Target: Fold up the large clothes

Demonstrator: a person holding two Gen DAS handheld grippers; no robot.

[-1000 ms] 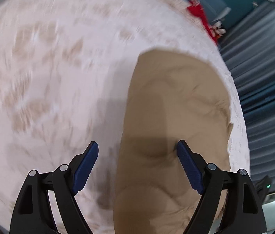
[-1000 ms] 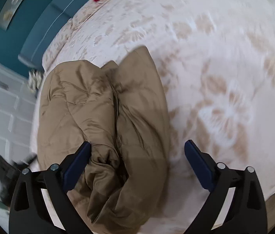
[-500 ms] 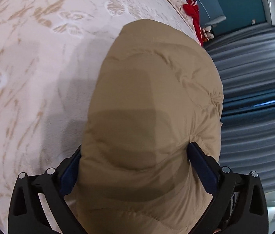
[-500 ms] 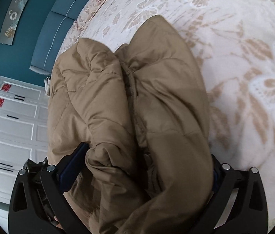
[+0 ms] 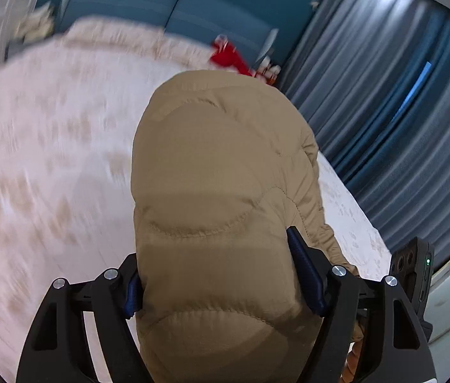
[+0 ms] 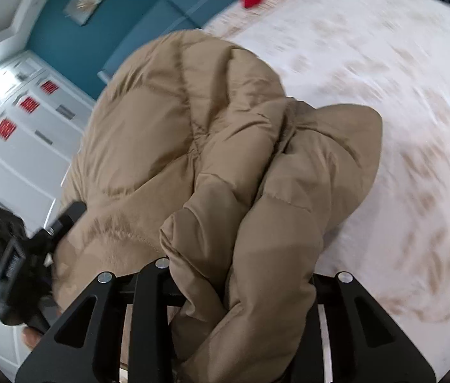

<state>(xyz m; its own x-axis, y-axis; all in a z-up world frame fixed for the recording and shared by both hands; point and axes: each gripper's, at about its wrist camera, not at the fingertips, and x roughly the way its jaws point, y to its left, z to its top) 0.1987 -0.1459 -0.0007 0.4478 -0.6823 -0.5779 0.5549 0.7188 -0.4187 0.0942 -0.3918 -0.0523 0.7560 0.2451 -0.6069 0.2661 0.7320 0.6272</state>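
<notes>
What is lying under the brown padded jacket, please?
Under the brown padded jacket the patterned bedspread shows beyond its edges. Both the left gripper and the right gripper are clamped on it. Whatever lies directly beneath the fabric is covered.

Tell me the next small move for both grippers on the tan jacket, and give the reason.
Probably carry it forward and lower it onto the bedspread. Both the left gripper and right gripper are clamped on the tan puffer jacket, which is bunched and hangs raised above the bed.
</notes>
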